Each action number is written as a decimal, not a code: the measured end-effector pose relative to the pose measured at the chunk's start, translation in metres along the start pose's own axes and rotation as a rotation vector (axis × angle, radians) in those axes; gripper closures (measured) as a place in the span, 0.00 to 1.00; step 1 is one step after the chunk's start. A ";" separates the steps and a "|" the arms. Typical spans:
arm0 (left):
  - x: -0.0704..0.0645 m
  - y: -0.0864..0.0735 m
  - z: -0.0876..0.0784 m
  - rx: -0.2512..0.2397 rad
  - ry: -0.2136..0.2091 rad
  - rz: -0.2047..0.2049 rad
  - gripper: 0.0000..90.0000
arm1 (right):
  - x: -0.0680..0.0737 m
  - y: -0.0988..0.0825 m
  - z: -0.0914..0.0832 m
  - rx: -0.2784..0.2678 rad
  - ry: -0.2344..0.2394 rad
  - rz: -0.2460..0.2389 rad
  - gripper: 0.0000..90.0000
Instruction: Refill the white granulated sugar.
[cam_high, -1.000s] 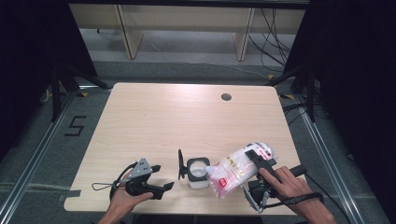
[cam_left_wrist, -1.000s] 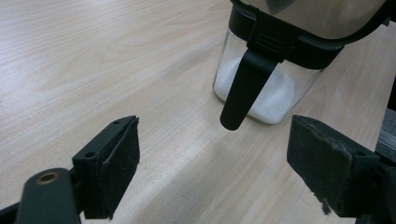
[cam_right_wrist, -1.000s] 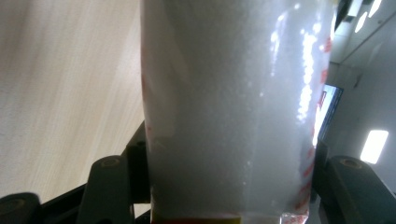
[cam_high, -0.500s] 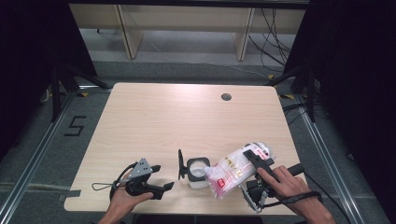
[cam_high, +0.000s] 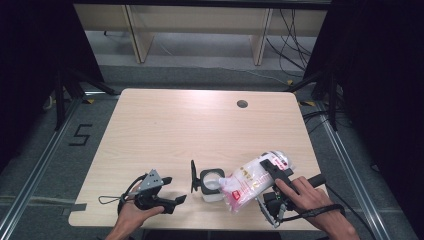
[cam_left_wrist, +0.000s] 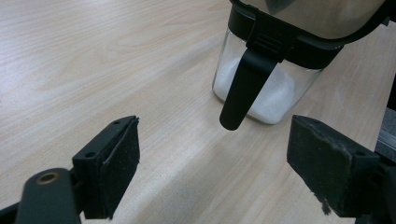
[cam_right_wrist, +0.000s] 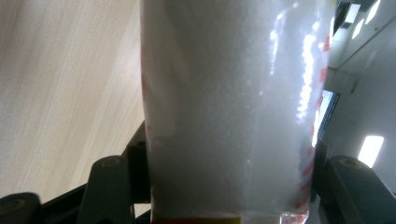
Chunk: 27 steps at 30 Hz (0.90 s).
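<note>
The pale wooden counter (cam_high: 165, 130) carries everything near its front edge. The largest thing on it is the clear bag (cam_high: 248, 179) of white grains with red print. Its long axis runs slantwise in the high view, the upper end up and to the right, the lower end down and to the left, where its mouth tilts over the open jar (cam_high: 211, 184). The right tongs (cam_high: 274, 169) are clamped across the bag, both pads pressed against its sides in the right gripper view. The small glass jar stands upright, part-filled with white grains, its black lid (cam_high: 193, 176) hinged up on the left. The left tongs (cam_high: 176, 201) gape wide with nothing between them, aimed at the jar from nearby.
</note>
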<state>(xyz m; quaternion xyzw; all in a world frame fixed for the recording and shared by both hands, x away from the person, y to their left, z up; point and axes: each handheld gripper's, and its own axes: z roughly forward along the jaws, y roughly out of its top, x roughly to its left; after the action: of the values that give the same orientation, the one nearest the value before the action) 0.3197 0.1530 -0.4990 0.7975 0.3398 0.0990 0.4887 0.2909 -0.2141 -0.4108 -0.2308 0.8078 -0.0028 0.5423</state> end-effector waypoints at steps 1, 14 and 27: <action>0.000 0.000 0.000 0.000 0.001 -0.005 0.19 | 0.000 0.000 0.000 0.000 0.002 -0.002 0.47; 0.001 0.001 -0.001 0.000 -0.001 0.018 0.19 | -0.001 0.002 0.003 -0.011 -0.005 -0.032 0.47; 0.000 0.000 0.000 0.000 0.001 -0.006 0.19 | 0.000 0.002 0.000 0.006 0.008 -0.016 0.47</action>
<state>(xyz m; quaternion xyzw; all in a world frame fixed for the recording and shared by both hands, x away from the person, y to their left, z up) 0.3196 0.1529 -0.4989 0.7964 0.3421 0.0978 0.4889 0.2901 -0.2121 -0.4111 -0.2357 0.8080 -0.0103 0.5399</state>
